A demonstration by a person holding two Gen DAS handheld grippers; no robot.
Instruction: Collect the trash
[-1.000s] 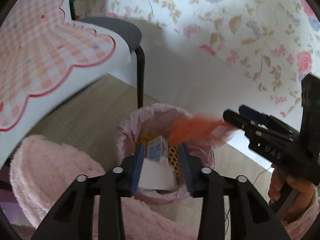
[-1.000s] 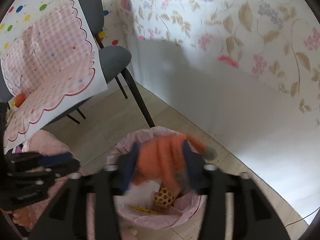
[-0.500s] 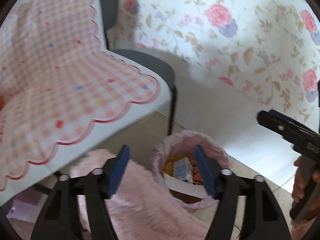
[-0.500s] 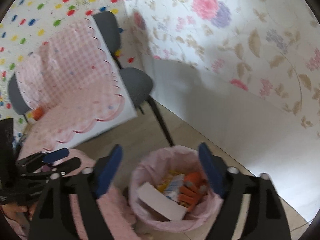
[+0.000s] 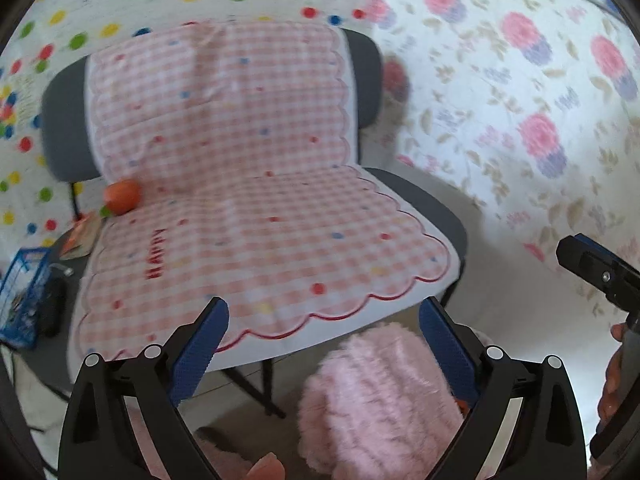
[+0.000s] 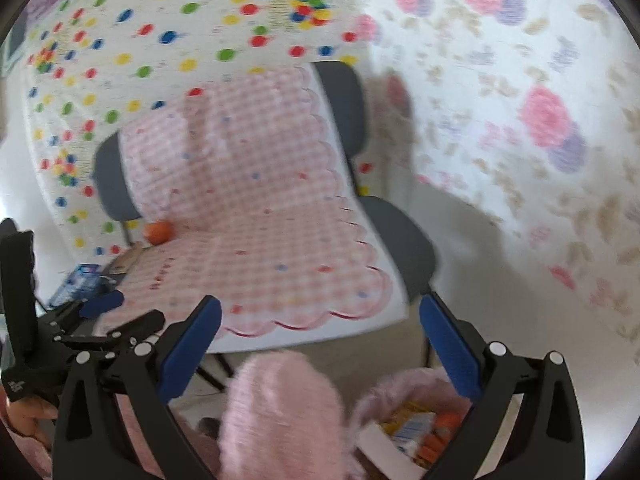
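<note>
My left gripper point(image 5: 324, 312) points at the chair seat, its jaws opening wide with nothing between them. My right gripper point(image 6: 320, 308) is the same, jaws opening and empty. Low in the right wrist view is the pink-lined trash bin point(image 6: 384, 388), holding a white box point(image 6: 380, 440), a small carton point(image 6: 412, 428) and an orange glove point(image 6: 440, 432). On the chairs at the left lie an orange ball point(image 5: 122, 196), a flat packet point(image 5: 82, 236) and a blue box point(image 5: 24, 292). Each view shows the other gripper at its edge: the right gripper point(image 5: 592, 268) and the left gripper point(image 6: 128, 314).
A dark chair draped with a pink checked cloth point(image 5: 260, 220) fills the middle. A fluffy pink cushion point(image 5: 380, 400) stands below it and hides most of the bin in the left wrist view. Floral wallpaper point(image 5: 520, 120) is at the right, dotted wall point(image 6: 160, 40) behind.
The left gripper let go of the white box and the right let go of the orange glove into the bin. Both then rose, tilted up toward the chair, and their jaws spread wide.
</note>
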